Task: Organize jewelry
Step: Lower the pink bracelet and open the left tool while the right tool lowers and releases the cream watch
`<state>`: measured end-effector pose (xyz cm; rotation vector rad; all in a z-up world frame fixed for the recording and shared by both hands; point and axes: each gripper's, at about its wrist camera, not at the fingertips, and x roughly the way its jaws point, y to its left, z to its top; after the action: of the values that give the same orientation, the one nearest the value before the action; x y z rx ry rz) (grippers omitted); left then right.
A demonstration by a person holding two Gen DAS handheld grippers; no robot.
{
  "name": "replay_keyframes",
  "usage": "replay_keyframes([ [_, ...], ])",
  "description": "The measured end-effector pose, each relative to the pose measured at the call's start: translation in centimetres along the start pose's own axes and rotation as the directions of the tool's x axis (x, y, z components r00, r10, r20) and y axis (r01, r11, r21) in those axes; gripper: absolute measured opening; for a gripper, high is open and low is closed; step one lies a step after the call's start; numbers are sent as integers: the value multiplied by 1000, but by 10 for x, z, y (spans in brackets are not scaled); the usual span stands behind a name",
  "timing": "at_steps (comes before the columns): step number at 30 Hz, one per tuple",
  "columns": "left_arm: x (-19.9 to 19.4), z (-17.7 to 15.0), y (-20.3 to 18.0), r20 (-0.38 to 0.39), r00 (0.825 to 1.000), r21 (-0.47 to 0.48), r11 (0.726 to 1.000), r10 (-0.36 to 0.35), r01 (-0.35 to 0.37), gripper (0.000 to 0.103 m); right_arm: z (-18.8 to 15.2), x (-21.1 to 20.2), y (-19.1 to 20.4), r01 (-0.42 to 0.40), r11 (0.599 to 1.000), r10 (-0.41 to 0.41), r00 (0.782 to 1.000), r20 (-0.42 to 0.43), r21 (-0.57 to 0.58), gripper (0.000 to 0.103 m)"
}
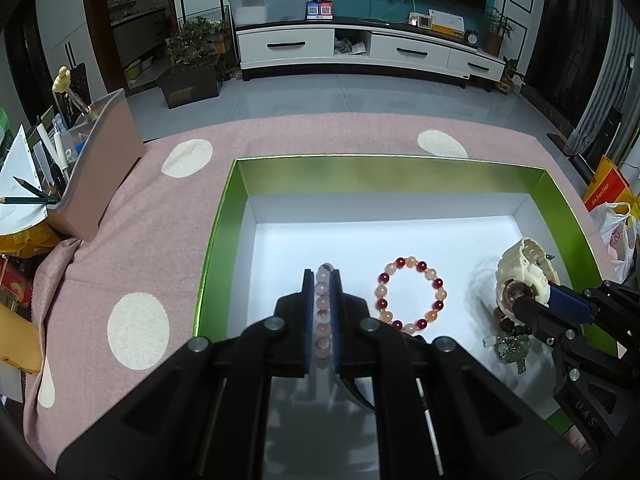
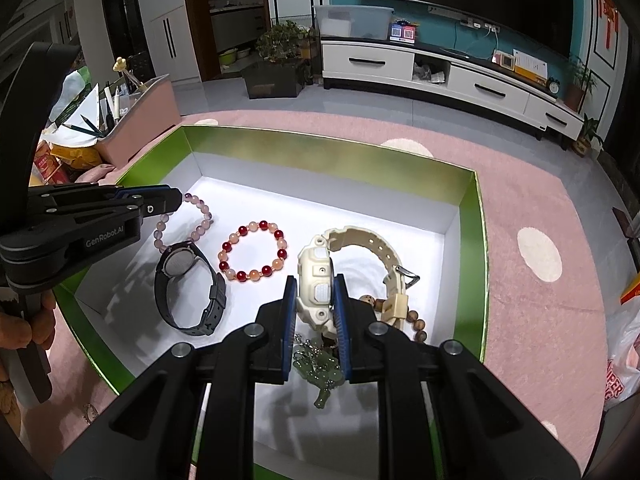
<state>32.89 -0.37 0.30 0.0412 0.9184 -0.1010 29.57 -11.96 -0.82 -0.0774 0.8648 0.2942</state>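
The left hand-held gripper (image 1: 322,276) is pressed nearly together, pinching a pale pink bracelet (image 1: 322,312) whose beads run in a line between its blue pads; in the right wrist view that bracelet (image 2: 192,220) hangs from the gripper's tip (image 2: 176,200) as a loop at the left of the box, just above the black watch. The right hand-held gripper (image 2: 314,280) pinches the case of a cream watch (image 2: 316,280), holding it on edge with the strap arching away to the right and its buckle (image 2: 406,276) near the floor of the box. All the jewelry sits in a shallow box (image 1: 224,216) with green walls and a white floor, set on a desk covered by a pink cloth (image 1: 120,240) with cream dots. A red and peach bracelet (image 2: 253,251) lies flat in the middle of the box, between the black watch (image 2: 188,288) on its left and the cream watch on its right, touching neither. A green pendant (image 2: 320,368) on a thin chain lies below the right gripper's pads, and brown wooden beads (image 2: 416,320) lie beside the cream strap. A pink organiser (image 1: 100,168) with pencils stands on the cloth to the left of the box. Part of a hand (image 2: 24,328) grips the left gripper's handle.
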Motion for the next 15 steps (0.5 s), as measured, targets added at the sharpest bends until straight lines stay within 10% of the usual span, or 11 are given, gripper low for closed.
replay_keyframes([
  [15,4,1,-3,-9,1000,20,1000,13,-13,7,-1,6,1,5,1000,-5,1000,-23,-1,18],
])
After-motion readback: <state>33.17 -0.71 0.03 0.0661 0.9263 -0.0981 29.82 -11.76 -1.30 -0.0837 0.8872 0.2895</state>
